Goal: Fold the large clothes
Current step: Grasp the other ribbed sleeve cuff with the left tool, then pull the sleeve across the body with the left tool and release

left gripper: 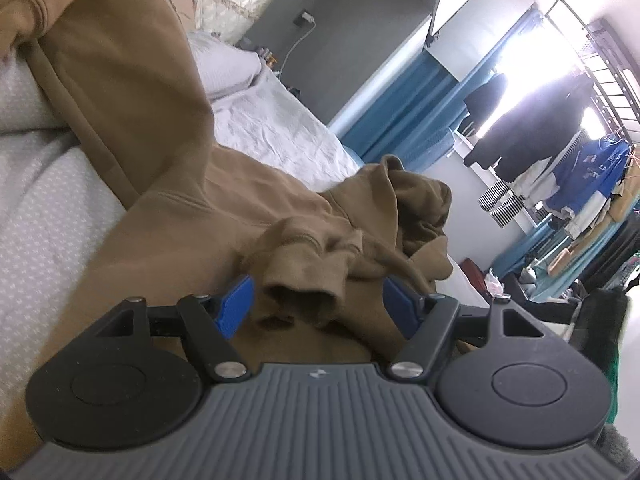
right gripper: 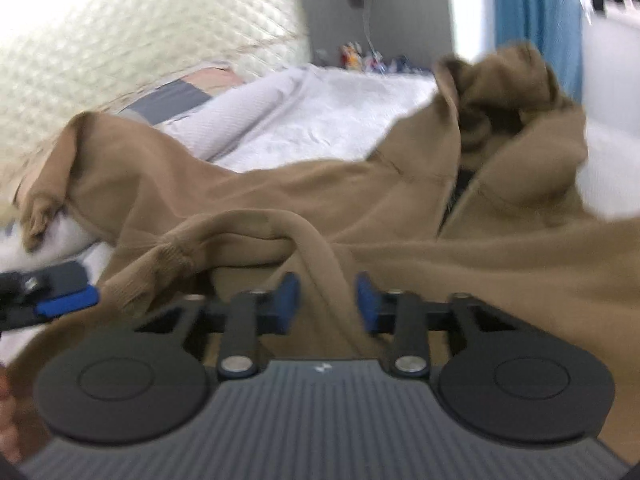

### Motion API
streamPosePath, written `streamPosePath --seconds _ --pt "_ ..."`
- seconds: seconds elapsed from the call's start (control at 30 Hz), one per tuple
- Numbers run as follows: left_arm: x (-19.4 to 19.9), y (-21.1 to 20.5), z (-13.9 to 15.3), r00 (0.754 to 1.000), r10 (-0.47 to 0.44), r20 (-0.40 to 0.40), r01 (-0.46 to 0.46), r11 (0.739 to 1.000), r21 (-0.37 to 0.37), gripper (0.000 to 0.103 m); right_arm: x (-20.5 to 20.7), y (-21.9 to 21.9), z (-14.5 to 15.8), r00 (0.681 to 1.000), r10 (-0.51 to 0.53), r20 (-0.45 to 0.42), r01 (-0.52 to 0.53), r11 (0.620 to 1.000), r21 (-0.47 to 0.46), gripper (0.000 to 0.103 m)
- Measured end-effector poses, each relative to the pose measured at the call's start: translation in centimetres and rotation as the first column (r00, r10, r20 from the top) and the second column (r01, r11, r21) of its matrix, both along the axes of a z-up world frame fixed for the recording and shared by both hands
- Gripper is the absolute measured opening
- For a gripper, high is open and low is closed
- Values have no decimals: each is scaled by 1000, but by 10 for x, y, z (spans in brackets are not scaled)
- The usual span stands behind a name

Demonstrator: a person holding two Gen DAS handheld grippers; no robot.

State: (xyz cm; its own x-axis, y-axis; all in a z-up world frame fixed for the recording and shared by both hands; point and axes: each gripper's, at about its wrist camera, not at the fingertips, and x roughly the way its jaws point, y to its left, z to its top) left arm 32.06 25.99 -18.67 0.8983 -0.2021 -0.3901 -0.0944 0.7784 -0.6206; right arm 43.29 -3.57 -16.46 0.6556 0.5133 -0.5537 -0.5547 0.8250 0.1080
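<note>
Both wrist cameras sit low and close over the brown hoodie (left gripper: 168,216), looking along the bed (left gripper: 280,128). The shared hood (right gripper: 500,92) lies toward one o'clock in each.

"What kind of room is this?"

"A bedroom in a home. See the wide bed with the white sheet (left gripper: 280,120)? A soft white pillow (left gripper: 224,66) lies on it, and beyond it blue curtains (left gripper: 394,100) and washed clothes on a rack (left gripper: 560,168) hang."

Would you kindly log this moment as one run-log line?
garment: brown hoodie crumpled on bed | left gripper: open around a sleeve cuff | right gripper: closing on fabric fold
</note>
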Motion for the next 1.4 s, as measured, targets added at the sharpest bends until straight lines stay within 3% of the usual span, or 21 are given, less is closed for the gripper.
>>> streamPosePath --seconds 0.1,0.17,0.23,0.33,0.47,0.57,0.63,0.7,0.77,0.87,0.93,0.97,1.2,1.3,1.4 --pt "2 0 -3 1000 -5 -19 5 1000 -8 66 -25 1 16 997 68 45 -67 997 -24 17" --pt "2 2 -4 1000 -1 -30 0 1000 -25 49 -43 4 26 991 97 92 -90 993 -78 16" --pt "0 8 -7 1000 3 -30 -6 998 -70 42 -59 3 32 988 102 117 -90 990 -104 15" --pt "-1 19 -12 998 35 -44 -40 989 -141 30 -75 1 27 991 117 60 -111 989 -99 15" --pt "-1 27 -19 995 72 -74 -85 977 -193 29 -90 12 -5 989 136 -50 -143 971 -190 15" --pt "1 27 -21 993 75 -88 -91 977 -194 29 -91 25 -30 987 142 -72 -156 949 -273 15" --pt "2 26 -21 994 74 -85 -90 976 -200 30 -89 28 -36 990 120 -72 -135 955 -264 18" --pt "2 27 -21 994 72 -83 -88 975 -206 39 -88 29 -36 992 109 -68 -123 958 -261 18" --pt "-1 29 -22 996 64 -60 -76 968 -241 60 -89 27 -32 993 82 -81 -99 967 -236 19" --pt "-3 33 -24 998 57 -28 -62 956 -286 70 -88 17 -26 985 40 -168 -64 989 -135 40" --pt "-3 34 -24 999 52 -15 -54 951 -304 72 -93 15 -20 980 55 -189 -70 995 -73 63" --pt "-3 35 -25 998 56 -15 -58 948 -312 73 -95 17 -18 981 65 -181 -79 994 -72 65" --pt "7 42 -34 990 131 -54 -142 911 -388 73 -98 22 -14 987 102 -124 -113 990 -90 66" --pt "13 44 -39 978 194 -76 -207 860 -467 73 -99 22 -15 986 118 -118 -128 988 -81 65" --pt "26 43 -35 968 220 -119 -250 851 -461 72 -94 19 -24 982 138 -127 -152 983 -105 54"
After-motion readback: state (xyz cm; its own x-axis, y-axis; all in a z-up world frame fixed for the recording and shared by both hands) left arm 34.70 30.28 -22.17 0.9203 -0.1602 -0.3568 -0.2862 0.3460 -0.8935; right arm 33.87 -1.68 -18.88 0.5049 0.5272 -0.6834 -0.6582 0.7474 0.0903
